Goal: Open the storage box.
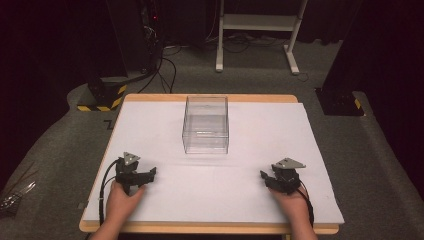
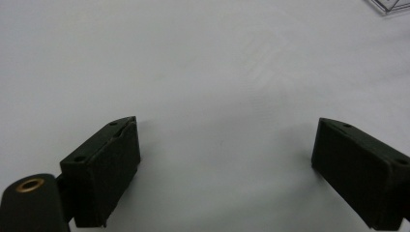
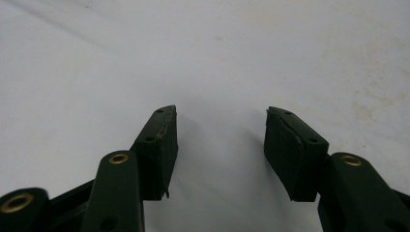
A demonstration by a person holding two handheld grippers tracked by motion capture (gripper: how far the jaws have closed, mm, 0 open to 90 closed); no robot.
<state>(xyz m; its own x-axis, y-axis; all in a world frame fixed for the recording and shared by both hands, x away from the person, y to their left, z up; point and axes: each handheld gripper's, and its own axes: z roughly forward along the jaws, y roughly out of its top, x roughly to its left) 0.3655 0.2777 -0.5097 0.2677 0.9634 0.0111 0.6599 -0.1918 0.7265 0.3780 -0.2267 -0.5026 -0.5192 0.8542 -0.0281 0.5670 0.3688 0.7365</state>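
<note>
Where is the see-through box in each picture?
High view: the clear box stands on the white sheet, toward the far side near the middle, apart from both claws.
Left gripper view: just a corner of the box peeks in at the top right edge.
Right gripper view: I can't make out the box here.
Shared landmark: the white sheet under everything.

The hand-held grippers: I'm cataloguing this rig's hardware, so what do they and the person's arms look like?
Both the left hand-held gripper and the right hand-held gripper are matte black, each topped by a grey three-cornered plate, with a black cable trailing back past the wrist. Each has two blocky black jaws with flat pads, on arms with brass-coloured rivets. The forearms show no sleeves.
</note>
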